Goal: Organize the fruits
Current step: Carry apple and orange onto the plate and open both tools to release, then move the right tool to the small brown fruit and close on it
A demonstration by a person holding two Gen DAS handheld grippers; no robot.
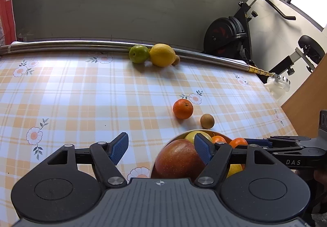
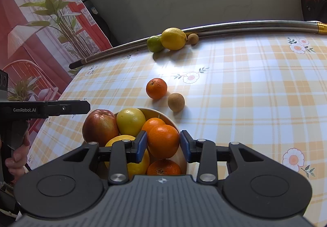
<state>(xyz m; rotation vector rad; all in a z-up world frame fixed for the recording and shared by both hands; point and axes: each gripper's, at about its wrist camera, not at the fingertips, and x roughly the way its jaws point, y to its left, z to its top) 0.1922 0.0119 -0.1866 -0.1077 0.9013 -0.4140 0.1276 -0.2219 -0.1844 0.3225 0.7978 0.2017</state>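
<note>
A bowl [image 2: 173, 122] of fruit sits at the near table edge, holding a red apple [image 2: 100, 126], a yellow apple [image 2: 130, 121] and oranges. My right gripper [image 2: 163, 146] is open above the bowl, its pads on either side of an orange [image 2: 163, 141] with small gaps. My left gripper [image 1: 161, 148] is open and empty, over the bowl's left side [image 1: 173, 139] by the red apple [image 1: 177, 159]. Loose on the cloth lie an orange [image 1: 183, 109], a small brown fruit [image 1: 207, 120], and at the far edge a lime [image 1: 139, 54], a lemon [image 1: 162, 55] and another brown fruit [image 1: 176, 60].
A metal pole [image 1: 61, 45] lies along the table's far edge behind the lime and lemon. A wooden board [image 1: 306, 94] stands at the right. An exercise bike [image 1: 229, 32] stands beyond the table. A plant and red curtain [image 2: 40, 12] are on the left.
</note>
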